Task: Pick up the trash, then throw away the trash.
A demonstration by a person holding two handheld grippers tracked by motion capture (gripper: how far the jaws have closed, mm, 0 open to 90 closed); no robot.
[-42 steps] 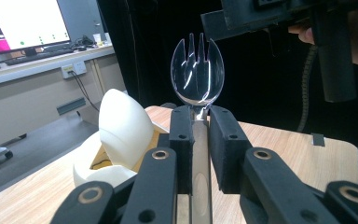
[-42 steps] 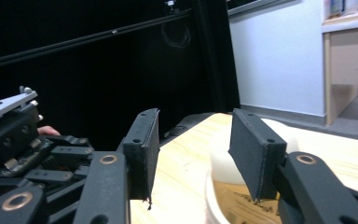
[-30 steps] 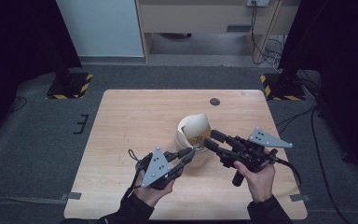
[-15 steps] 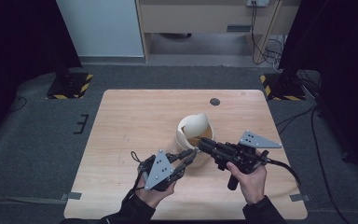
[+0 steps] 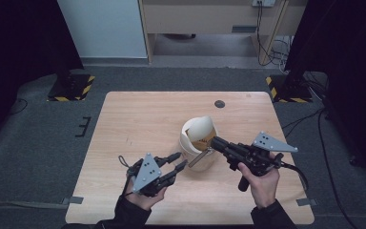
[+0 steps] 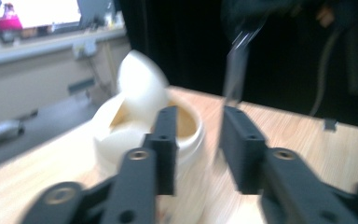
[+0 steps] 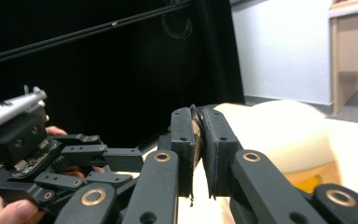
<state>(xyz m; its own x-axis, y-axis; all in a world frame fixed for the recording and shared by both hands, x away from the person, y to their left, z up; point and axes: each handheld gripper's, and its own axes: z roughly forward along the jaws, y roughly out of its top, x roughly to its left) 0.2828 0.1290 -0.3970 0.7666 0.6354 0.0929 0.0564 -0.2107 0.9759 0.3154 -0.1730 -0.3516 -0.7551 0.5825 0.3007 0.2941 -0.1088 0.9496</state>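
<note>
The cream tub (image 5: 199, 145) stands on the worktop (image 5: 138, 119), a bit right of the middle, its round lid (image 5: 201, 128) tipped up at the back. A thin shiny spoon handle (image 5: 200, 156) leans at its near rim. My right tongs (image 5: 213, 143) are clamped tight on that handle. My left tongs (image 5: 179, 162) sit just beside the tub; their jaws have just been opening, with nothing between them. I think I am scooping now. Next I must lift the spoon slowly, keeping it level. I can read no writing anywhere.
</note>
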